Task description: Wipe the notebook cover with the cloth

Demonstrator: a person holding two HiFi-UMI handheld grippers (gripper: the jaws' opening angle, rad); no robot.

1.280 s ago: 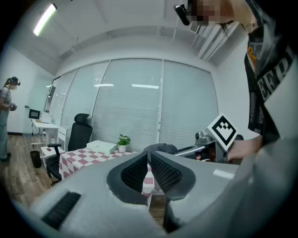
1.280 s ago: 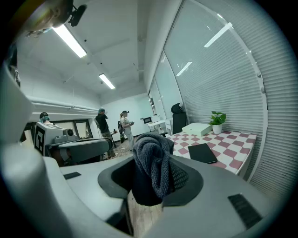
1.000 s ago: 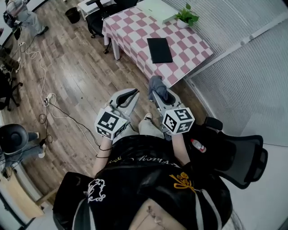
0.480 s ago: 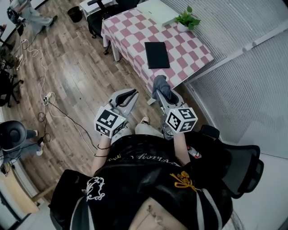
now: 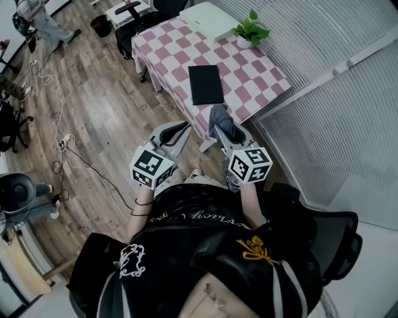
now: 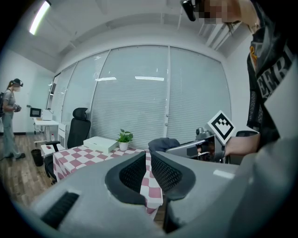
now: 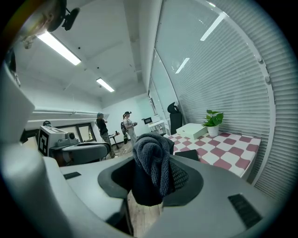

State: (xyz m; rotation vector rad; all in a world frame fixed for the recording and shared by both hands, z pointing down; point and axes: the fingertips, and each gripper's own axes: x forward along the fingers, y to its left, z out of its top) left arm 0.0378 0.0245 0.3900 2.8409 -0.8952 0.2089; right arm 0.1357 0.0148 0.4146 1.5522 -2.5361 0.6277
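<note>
**Cloth's in the right gripper, notebook's sitting on the table**

Office room with a wood floor, blinds along the window wall, and a table under a pink-and-white checked cover. The head view gives the best layout. The black notebook lies flat and closed around the middle of the table, with a white box and a potted plant at the far end. That view is also the only one showing the cables trailing over the floor.

Both grippers are held up by the table's near edge, clear of the notebook. The right gripper has its jaws clamped on a bunched dark grey cloth. Its own view shows the cloth sticking up between the pads, plus two people far back in the room. The left gripper has its jaws closed tip to tip with nothing between them. Its view catches the right gripper's marker cube side-on.
</note>
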